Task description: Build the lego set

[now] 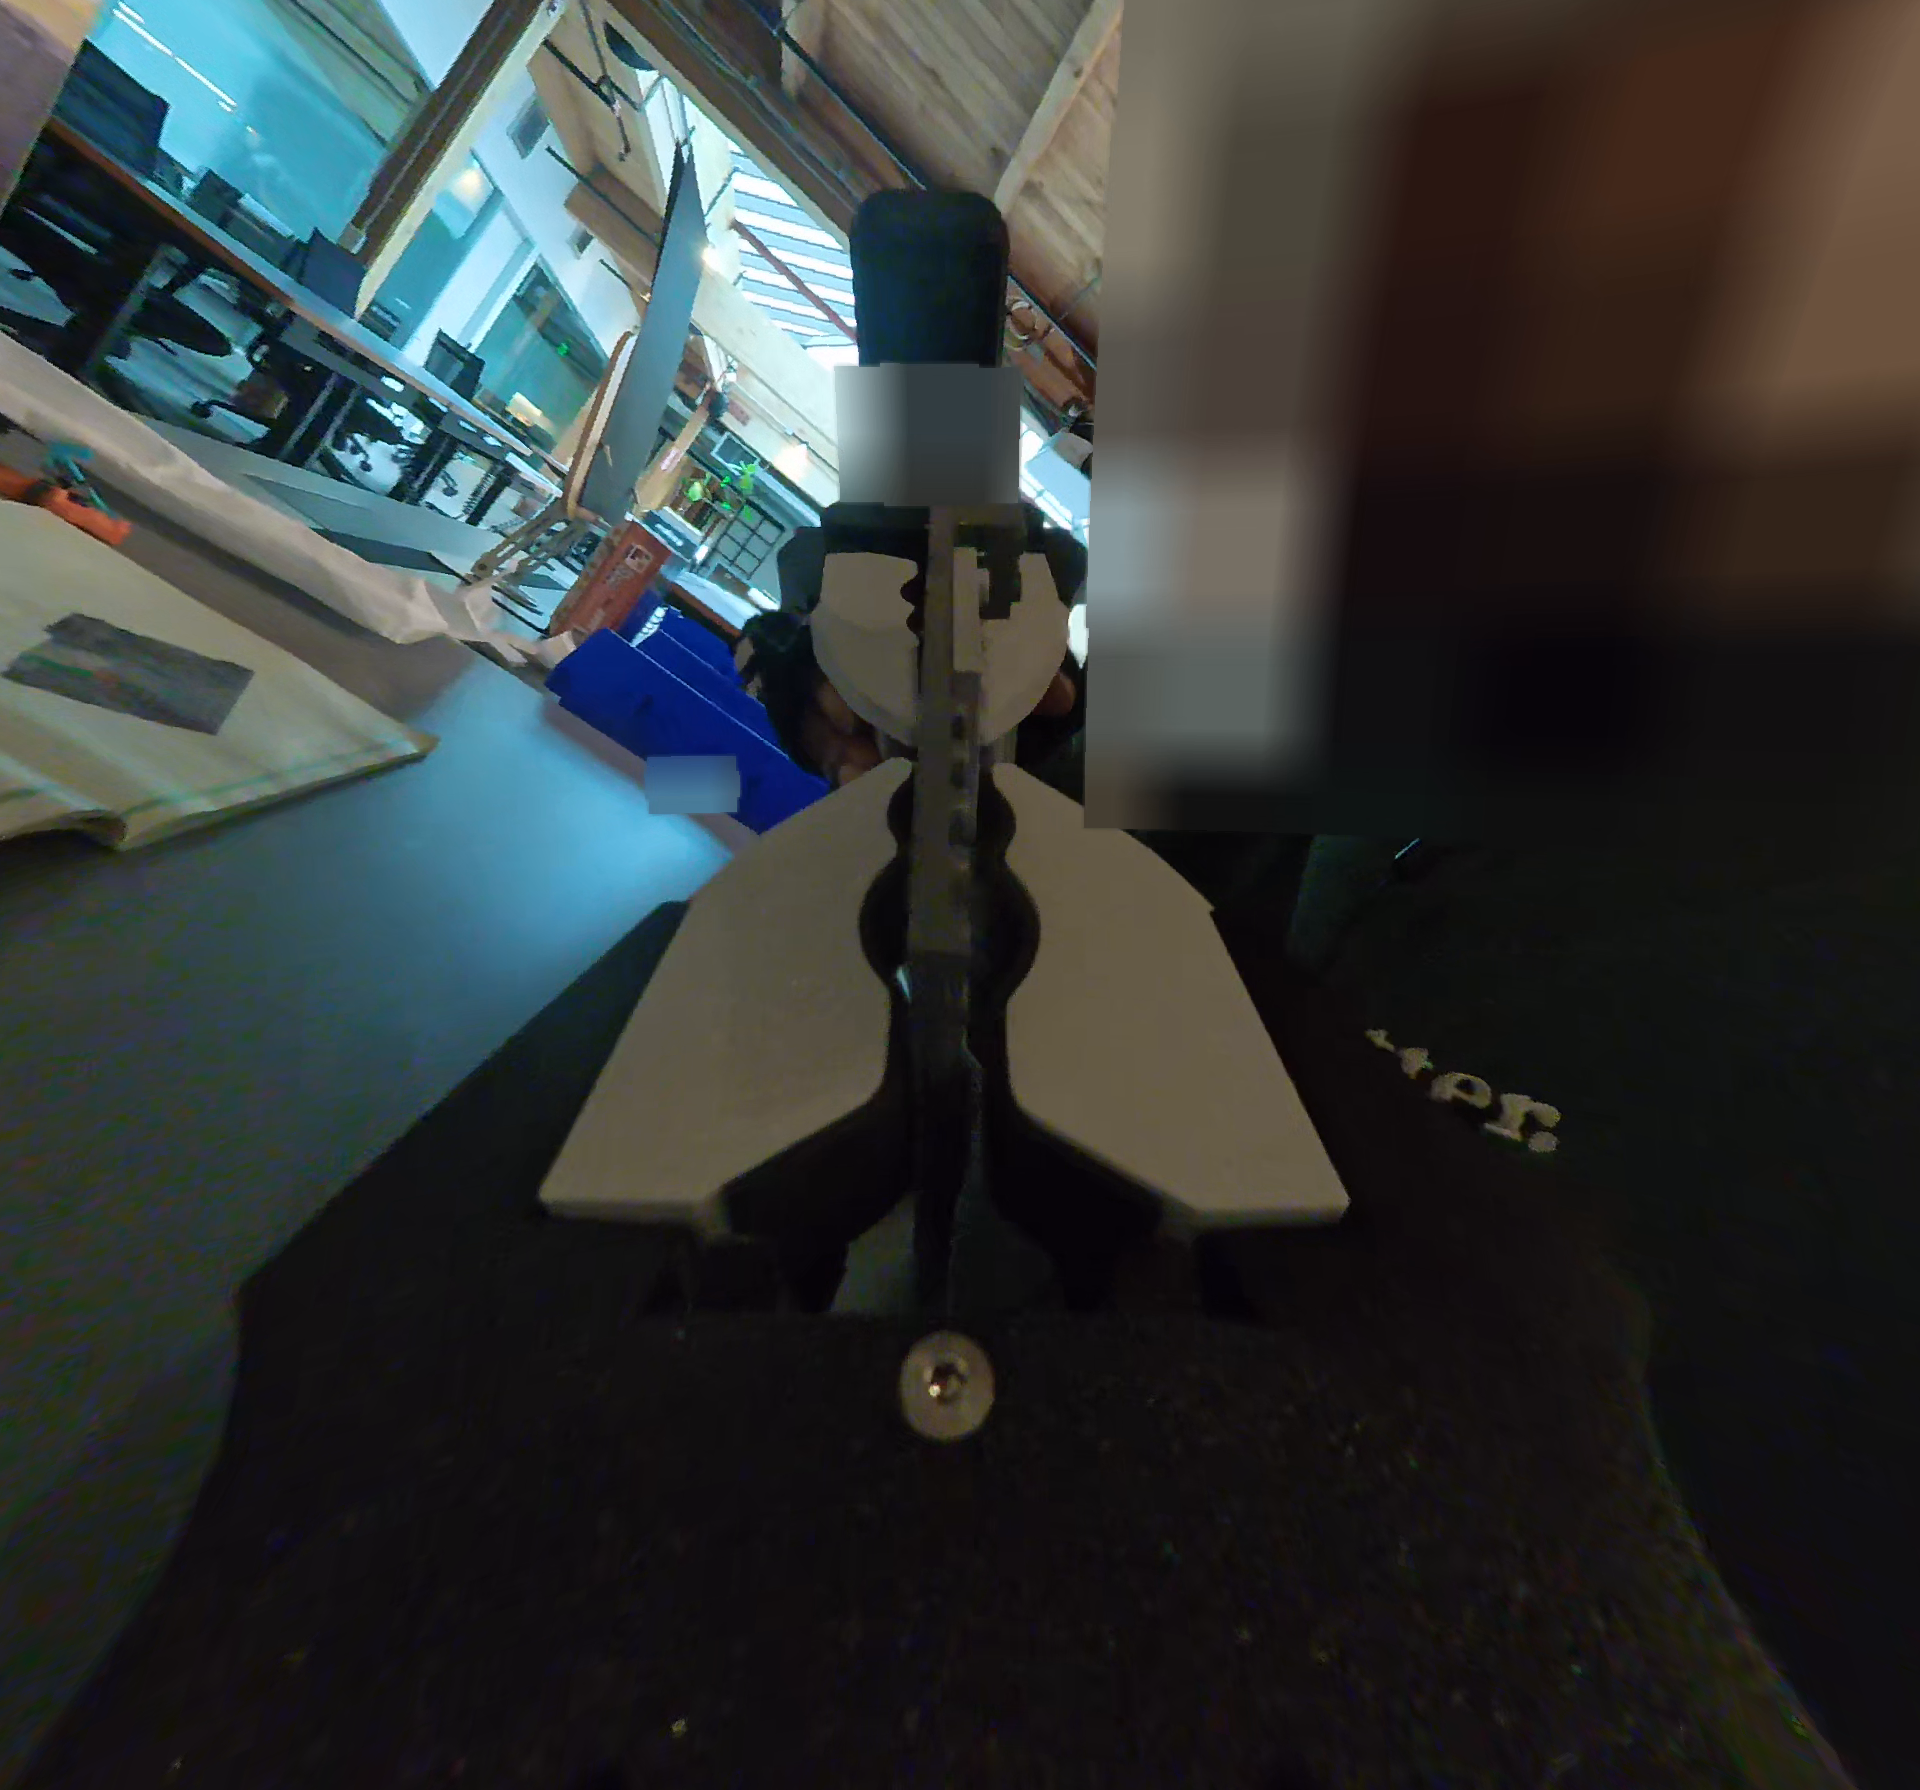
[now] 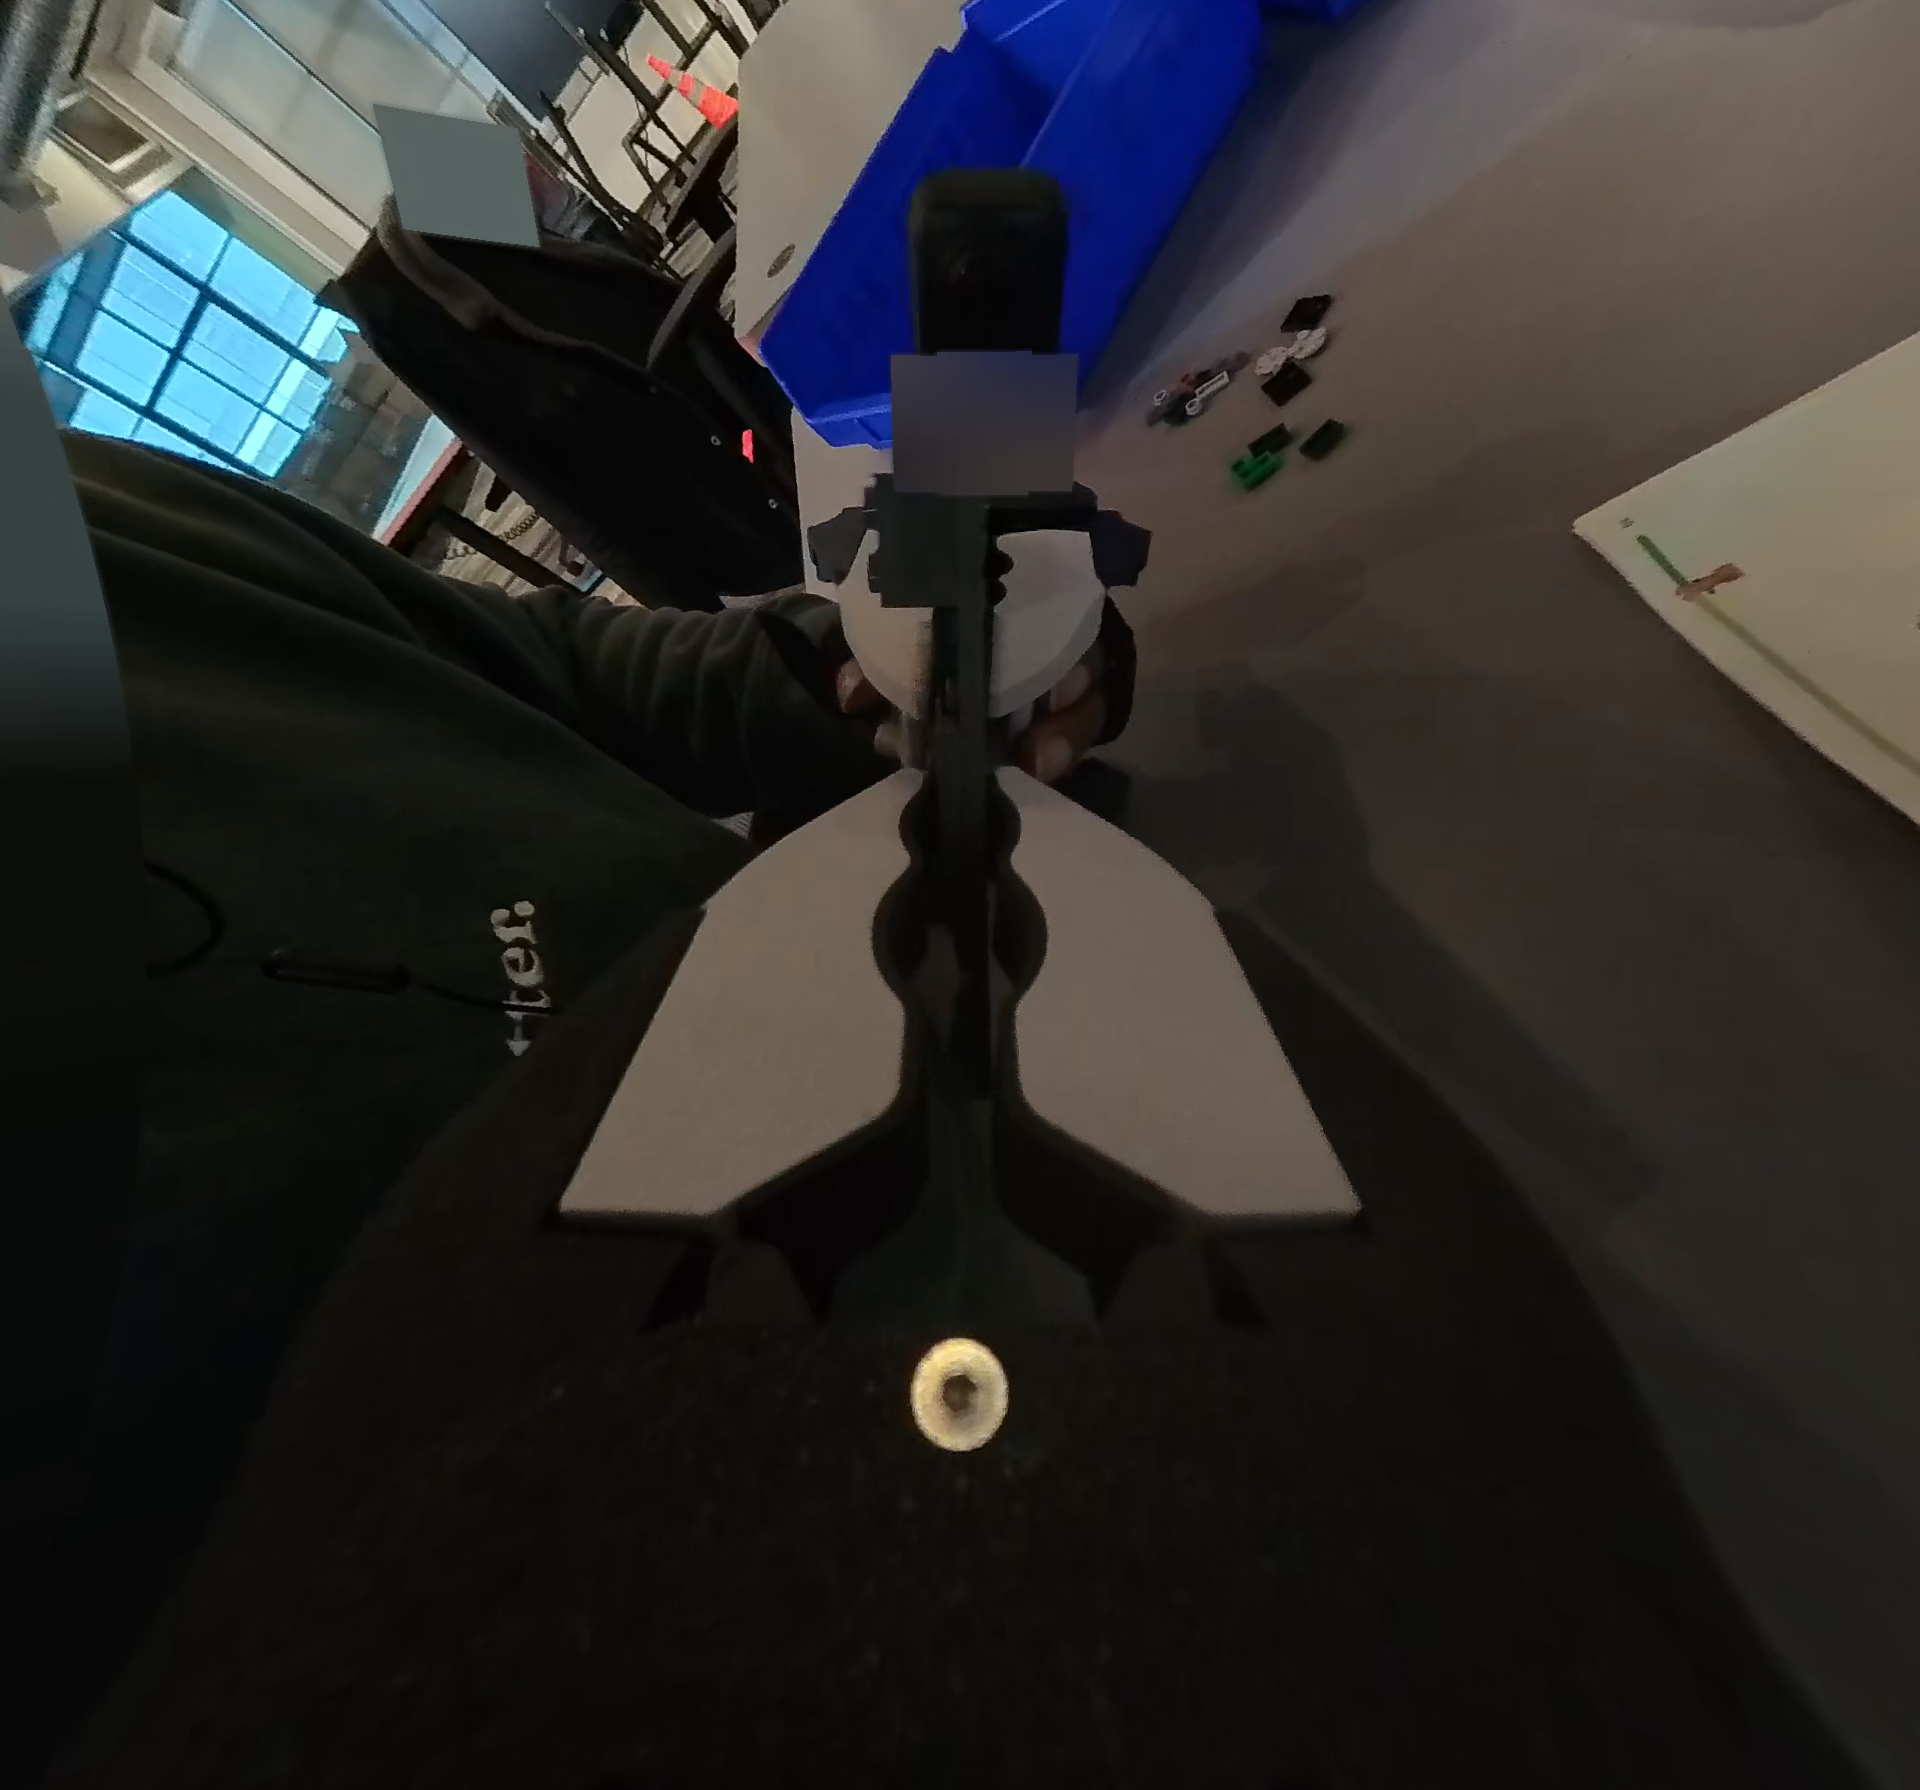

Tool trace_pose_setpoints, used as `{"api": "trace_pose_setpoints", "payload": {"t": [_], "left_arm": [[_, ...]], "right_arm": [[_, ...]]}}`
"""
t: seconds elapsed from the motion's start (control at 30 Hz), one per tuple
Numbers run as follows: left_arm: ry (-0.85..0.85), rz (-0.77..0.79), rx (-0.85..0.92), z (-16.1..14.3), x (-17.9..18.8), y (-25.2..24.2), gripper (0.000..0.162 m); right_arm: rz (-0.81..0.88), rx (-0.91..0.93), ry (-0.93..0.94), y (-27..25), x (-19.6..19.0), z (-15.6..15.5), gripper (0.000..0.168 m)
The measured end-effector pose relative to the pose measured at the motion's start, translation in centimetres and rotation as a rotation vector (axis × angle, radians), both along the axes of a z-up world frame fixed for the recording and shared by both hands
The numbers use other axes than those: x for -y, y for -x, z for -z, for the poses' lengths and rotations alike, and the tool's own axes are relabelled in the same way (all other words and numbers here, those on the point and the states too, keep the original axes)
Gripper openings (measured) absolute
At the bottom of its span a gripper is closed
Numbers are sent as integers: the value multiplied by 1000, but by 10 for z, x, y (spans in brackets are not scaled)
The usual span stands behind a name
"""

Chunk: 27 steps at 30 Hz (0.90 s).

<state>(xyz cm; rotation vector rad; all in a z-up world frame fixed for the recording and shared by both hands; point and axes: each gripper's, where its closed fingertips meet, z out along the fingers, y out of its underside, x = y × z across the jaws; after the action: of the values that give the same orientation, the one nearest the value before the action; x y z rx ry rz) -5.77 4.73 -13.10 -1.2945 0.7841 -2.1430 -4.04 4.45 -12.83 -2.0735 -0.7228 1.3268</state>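
In the left wrist view my left gripper [image 1: 948, 774] is shut on a long thin grey lego plate [image 1: 951, 701], seen edge-on and running straight ahead between the jaws. The right gripper faces it head-on, its white fingers [image 1: 868, 639] closed on the far end of the same plate. In the right wrist view my right gripper [image 2: 961, 784] is shut on the same thin piece [image 2: 961, 701], which looks dark here, and the left gripper's white fingers [image 2: 1049, 639] clamp its far end. Both grippers hold it above the grey table [image 2: 1455, 805].
Loose black, white and green lego pieces [image 2: 1262, 390] lie on the table near blue bins [image 2: 1039, 130], which also show in the left wrist view [image 1: 675, 701]. An open instruction booklet [image 1: 156, 680] lies on the table [image 2: 1766, 597]. A person's dark sleeve [image 2: 468, 701] is close by. My two grippers' fingertips are within a few centimetres of each other.
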Motion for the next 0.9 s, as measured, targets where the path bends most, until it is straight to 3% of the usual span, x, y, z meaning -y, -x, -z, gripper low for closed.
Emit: {"api": "trace_pose_setpoints", "payload": {"t": [0.63,0.73,0.9], "left_arm": [[5,-30,-53,0,-4,-6,9],[-4,-3,-72,2,1,-7,24],[34,-33,-76,6,-5,-3,19]], "right_arm": [[38,-73,52,-6,-4,1,7],[50,-103,99,-10,-6,5,7],[58,-126,155,-13,-7,11,7]]}}
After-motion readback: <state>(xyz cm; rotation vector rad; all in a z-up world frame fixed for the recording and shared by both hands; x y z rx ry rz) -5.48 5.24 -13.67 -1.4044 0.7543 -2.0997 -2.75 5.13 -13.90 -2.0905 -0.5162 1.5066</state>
